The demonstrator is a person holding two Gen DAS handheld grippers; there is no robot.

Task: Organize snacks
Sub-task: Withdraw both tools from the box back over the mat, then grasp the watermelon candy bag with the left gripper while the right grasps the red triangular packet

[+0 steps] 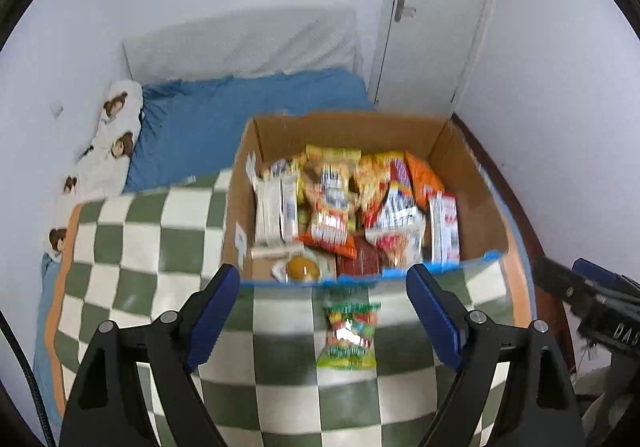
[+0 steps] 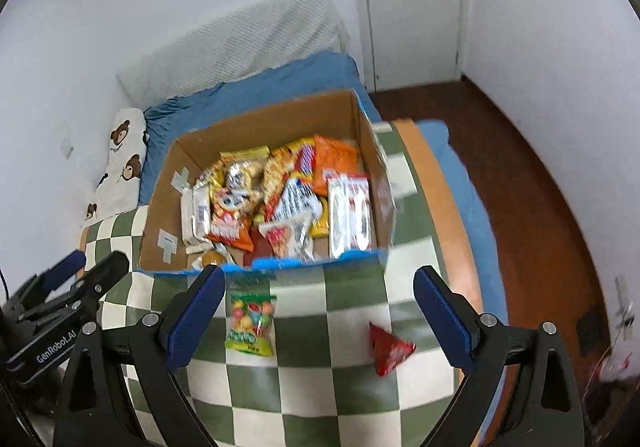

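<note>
A cardboard box (image 1: 472, 151) (image 2: 280, 119) full of several snack packs sits on a green-and-white checked blanket (image 1: 160, 247) (image 2: 352, 307). A clear bag of coloured candy (image 1: 350, 335) (image 2: 251, 323) lies on the blanket just in front of the box. A small red snack packet (image 2: 388, 353) lies to its right. My left gripper (image 1: 324, 279) is open and empty above the candy bag. My right gripper (image 2: 320, 283) is open and empty, between the candy bag and the red packet. Each gripper shows at the edge of the other's view.
The blanket covers a bed with a blue sheet (image 1: 240, 115) and a bear-print pillow (image 1: 116, 127). A white door (image 1: 436, 7) and white walls stand behind. Dark wood floor (image 2: 520, 175) lies to the right of the bed.
</note>
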